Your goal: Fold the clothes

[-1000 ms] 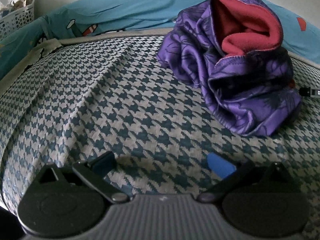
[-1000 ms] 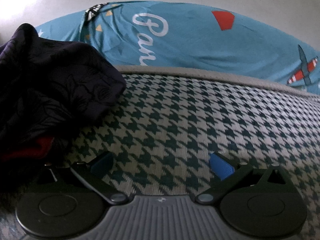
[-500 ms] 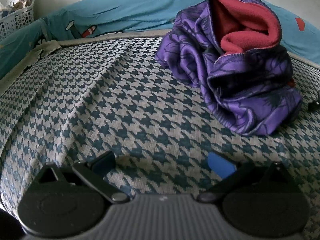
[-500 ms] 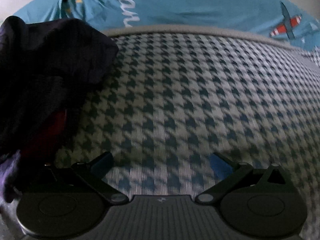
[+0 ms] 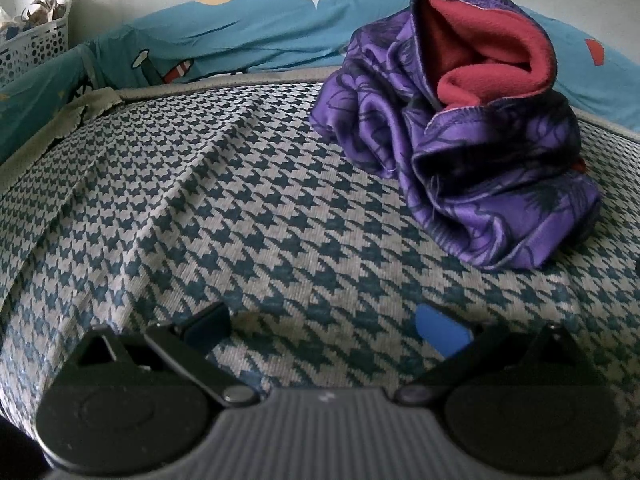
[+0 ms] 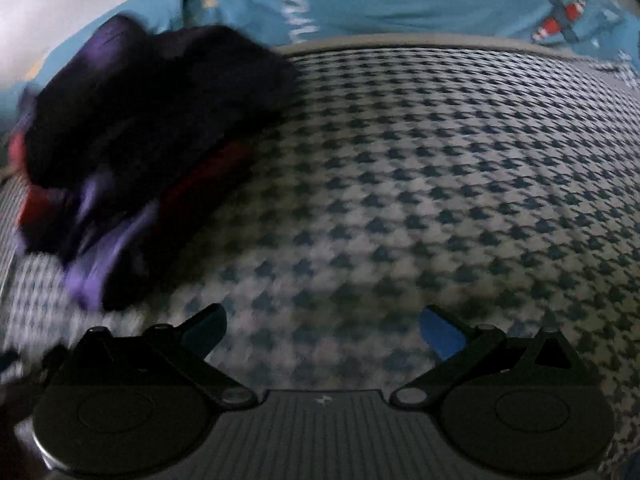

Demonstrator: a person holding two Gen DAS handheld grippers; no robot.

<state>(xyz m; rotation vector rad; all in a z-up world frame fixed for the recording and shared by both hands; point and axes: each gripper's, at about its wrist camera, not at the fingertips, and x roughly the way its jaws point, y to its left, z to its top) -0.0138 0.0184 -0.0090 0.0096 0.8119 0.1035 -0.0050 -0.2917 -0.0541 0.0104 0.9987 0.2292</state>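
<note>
A crumpled purple garment (image 5: 460, 152) with a red fleece lining lies in a heap on the houndstooth bed cover (image 5: 240, 208), at the upper right of the left wrist view. My left gripper (image 5: 324, 326) hovers low over the cover, open and empty, well short of the heap. The right wrist view shows the same garment (image 6: 140, 152), dark and blurred, at the left. Over bare cover to the garment's right, my right gripper (image 6: 322, 330) is open with nothing between its fingers.
A blue printed sheet (image 5: 240, 36) runs along the far side of the bed against a pale wall. A white perforated basket (image 5: 32, 44) stands at the far left. The houndstooth cover (image 6: 440, 180) spreads wide to the right of the garment.
The right gripper has risen and pulled back, tilting down, so more of the garment shows at its left. The left gripper has barely moved. Both stayed open.
</note>
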